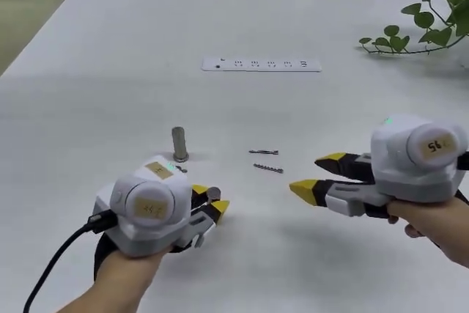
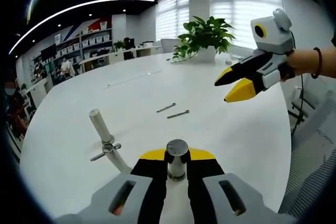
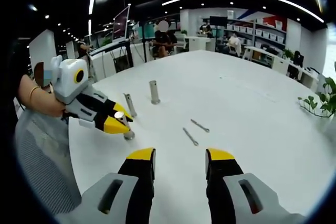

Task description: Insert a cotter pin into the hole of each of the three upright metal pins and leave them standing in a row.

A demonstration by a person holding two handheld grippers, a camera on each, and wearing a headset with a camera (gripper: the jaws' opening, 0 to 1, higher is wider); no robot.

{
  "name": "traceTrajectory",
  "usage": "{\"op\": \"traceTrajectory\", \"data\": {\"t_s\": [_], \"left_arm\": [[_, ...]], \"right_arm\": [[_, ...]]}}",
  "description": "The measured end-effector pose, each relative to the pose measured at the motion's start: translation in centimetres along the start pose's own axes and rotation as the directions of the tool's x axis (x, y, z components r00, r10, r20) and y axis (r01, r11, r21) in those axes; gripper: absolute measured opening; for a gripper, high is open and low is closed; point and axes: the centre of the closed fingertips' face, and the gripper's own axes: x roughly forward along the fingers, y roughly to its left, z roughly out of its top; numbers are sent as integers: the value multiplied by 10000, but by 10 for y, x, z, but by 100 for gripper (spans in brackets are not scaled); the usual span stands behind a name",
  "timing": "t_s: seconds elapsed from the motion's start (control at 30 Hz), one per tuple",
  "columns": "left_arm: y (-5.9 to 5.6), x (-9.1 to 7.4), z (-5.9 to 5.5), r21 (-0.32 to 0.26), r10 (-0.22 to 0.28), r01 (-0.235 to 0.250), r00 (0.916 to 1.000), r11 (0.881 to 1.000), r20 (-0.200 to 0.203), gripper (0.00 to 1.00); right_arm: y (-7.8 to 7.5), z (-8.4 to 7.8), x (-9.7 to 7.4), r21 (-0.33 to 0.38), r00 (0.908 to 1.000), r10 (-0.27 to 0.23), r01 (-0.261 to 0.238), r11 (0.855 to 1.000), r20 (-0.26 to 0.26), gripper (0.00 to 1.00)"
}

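Observation:
My left gripper (image 1: 212,203) (image 2: 177,162) is shut on an upright metal pin (image 2: 177,157) (image 1: 212,194) standing on the white table. Left of it stands a pin (image 2: 106,139) with a cotter pin (image 2: 105,151) through its lower part. One more upright pin (image 1: 179,144) stands behind the left gripper; the right gripper view shows two free pins (image 3: 154,92) (image 3: 129,104). Two loose cotter pins (image 1: 264,152) (image 1: 268,168) lie mid-table between the grippers. My right gripper (image 1: 315,174) (image 3: 180,156) hovers open to their right, holding nothing.
A white power strip (image 1: 261,64) lies farther back on the table (image 1: 110,71). A potted plant (image 1: 432,20) trails leaves at the far right corner. People sit at desks (image 3: 163,40) beyond the table's far end.

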Motion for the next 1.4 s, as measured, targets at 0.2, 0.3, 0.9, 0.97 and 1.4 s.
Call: {"op": "traceTrajectory", "data": {"t_s": [0.2, 0.3, 0.9, 0.97, 1.4], "left_arm": [[0, 1, 1, 15, -45, 44, 9999, 10000, 110, 10], [1, 1, 0, -35, -58, 59, 9999, 10000, 122, 10], [-4, -4, 2, -286, -347, 351, 9993, 9990, 156, 21], [-3, -6, 2, -307, -312, 317, 9994, 9990, 161, 22], [1, -16, 5, -587, -138, 153, 9996, 9982, 255, 30]], "right_arm": [[-1, -3, 2, 26, 9999, 75, -75, 10000, -96, 33], [-1, -4, 5, 10, 9998, 101, -101, 9999, -170, 33], [-12, 8, 25, -620, 9969, 363, -406, 9972, -699, 27], [-13, 8, 27, -737, 9955, 417, -480, 9961, -846, 27], [-19, 7, 52, -1062, 9814, 732, -930, 9900, -1775, 26]]}}
